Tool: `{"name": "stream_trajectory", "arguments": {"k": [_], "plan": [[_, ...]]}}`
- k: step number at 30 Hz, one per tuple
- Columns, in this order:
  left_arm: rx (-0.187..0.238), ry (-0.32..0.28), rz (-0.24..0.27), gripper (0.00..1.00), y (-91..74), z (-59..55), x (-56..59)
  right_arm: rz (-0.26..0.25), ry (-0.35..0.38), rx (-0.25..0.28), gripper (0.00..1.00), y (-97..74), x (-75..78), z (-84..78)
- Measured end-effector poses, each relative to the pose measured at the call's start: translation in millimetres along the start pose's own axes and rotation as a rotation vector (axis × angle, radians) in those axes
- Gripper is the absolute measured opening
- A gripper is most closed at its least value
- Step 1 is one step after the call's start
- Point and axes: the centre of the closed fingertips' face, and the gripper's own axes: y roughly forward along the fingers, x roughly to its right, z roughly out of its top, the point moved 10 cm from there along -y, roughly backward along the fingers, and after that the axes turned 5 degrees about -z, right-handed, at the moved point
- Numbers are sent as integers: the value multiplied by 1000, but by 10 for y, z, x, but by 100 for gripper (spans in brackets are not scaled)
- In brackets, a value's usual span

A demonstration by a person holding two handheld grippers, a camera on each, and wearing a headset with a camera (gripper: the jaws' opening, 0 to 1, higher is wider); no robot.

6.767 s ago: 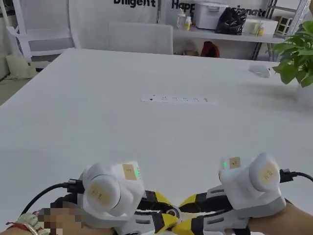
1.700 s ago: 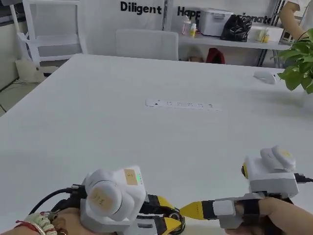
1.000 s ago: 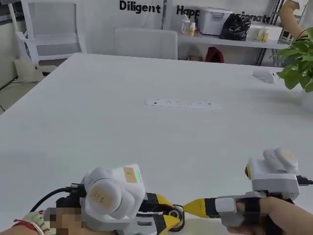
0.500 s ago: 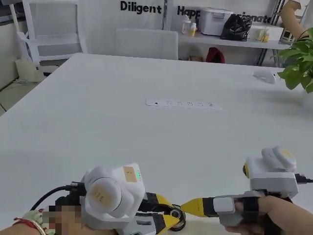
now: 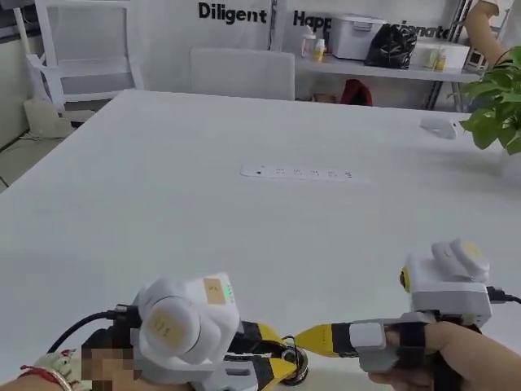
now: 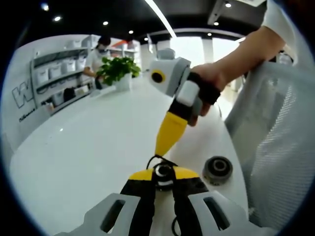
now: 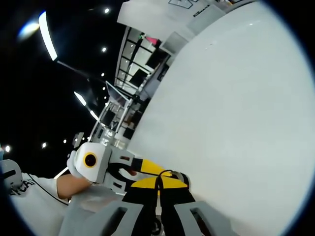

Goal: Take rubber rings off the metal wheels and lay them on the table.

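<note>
The person is wearing a beaded bracelet and a black hand strap, carrying a white, round-bodied left tool and right tool, both yellow-and-black-jawed, the left trailing a black cable.

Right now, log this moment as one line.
left claw: shut on small metal wheel | right claw: pinching its black rubber ring | second dark wheel: on white table

At the counter edge the left tongs are clasping a wheel, the right tongs pinching its rubber ring from the right; a second wheel is lying just beside
</note>
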Motion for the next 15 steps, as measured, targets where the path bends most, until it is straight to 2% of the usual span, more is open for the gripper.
{"name": "stream_trajectory", "arguments": {"k": [5,10,13,15], "plan": [[-7,1,8,14,3,12,8,-40,-49,-22,0,43,-52,-16],[-61,-15,4,14,3,72,-3,-76,-58,-22,0,30,-21,-14],[-80,28,0,14,-17,77,5,-81,-51,-24,0,15,-12,-26],[-80,25,-4,14,-41,106,2,-87,-52,-21,0,11,-11,-21]]}}
